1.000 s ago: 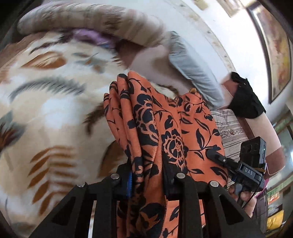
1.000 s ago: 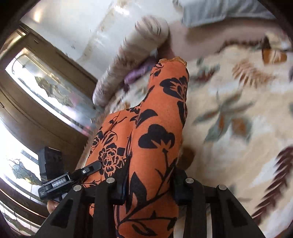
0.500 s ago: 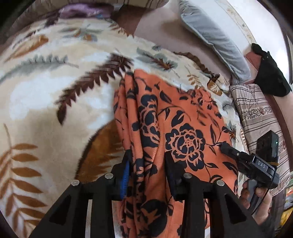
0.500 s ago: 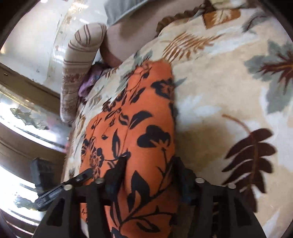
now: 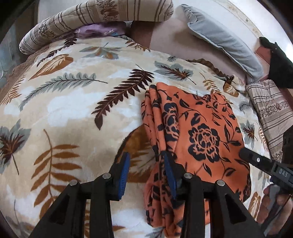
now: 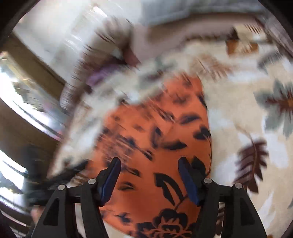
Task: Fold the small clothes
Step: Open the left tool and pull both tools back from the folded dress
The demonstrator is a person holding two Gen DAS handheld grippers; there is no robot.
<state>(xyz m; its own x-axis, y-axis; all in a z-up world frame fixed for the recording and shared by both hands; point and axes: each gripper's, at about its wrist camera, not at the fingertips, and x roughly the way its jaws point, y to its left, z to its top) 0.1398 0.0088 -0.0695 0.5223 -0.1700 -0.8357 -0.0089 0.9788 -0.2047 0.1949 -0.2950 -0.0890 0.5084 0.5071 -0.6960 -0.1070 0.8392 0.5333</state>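
An orange cloth with a black flower print [image 5: 201,135] lies folded on the leaf-patterned blanket [image 5: 73,109]. My left gripper [image 5: 146,174] hovers over the cloth's bunched left edge. Its jaws are opening. The fabric brushes only the right pad [image 5: 169,175], and blanket shows in the gap. In the blurred right wrist view the right gripper [image 6: 150,180] stands over the orange cloth [image 6: 155,137]. Its jaws are opening wide, and the cloth lies flat beneath them, free of the pads. The right gripper's finger [image 5: 256,161] and the hand holding it show at the left wrist view's right edge.
A striped bolster [image 5: 91,16] and a purple cloth [image 5: 102,30] lie at the blanket's far edge. A grey pillow [image 5: 225,40], a black item [image 5: 278,62] and striped bedding [image 5: 269,109] sit at the far right. A wood-framed window [image 6: 27,102] is to the left.
Both grippers came down with the orange cloth, which now rests on the blanket. Both pairs of jaws have spread and let the fabric go. The right wrist view has blurred with motion.
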